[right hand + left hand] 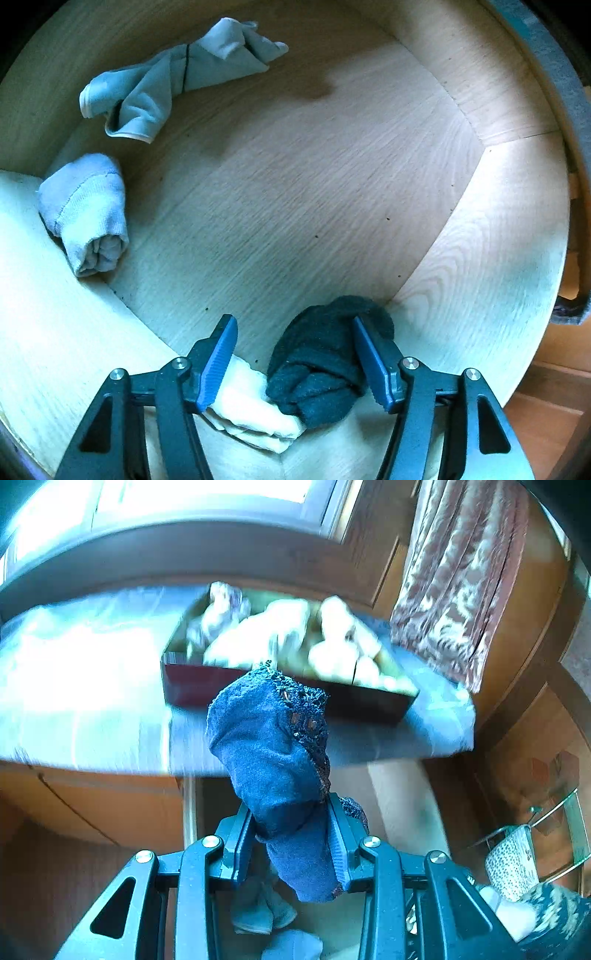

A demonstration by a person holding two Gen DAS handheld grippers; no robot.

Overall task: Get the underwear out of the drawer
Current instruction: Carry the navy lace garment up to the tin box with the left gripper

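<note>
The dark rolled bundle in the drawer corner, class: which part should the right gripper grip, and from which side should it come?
Grip the dark rolled bundle across its thick middle, coming straight down from above. It lies in the drawer corner against the wall, partly on a pale folded cloth, so sideways approaches are blocked. The right gripper hangs open over both; centre it on the bundle so the cloth probably stays behind.

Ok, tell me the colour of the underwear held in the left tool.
Blue underwear with a darker lace trim along one edge; clearest in the left wrist view.
</note>
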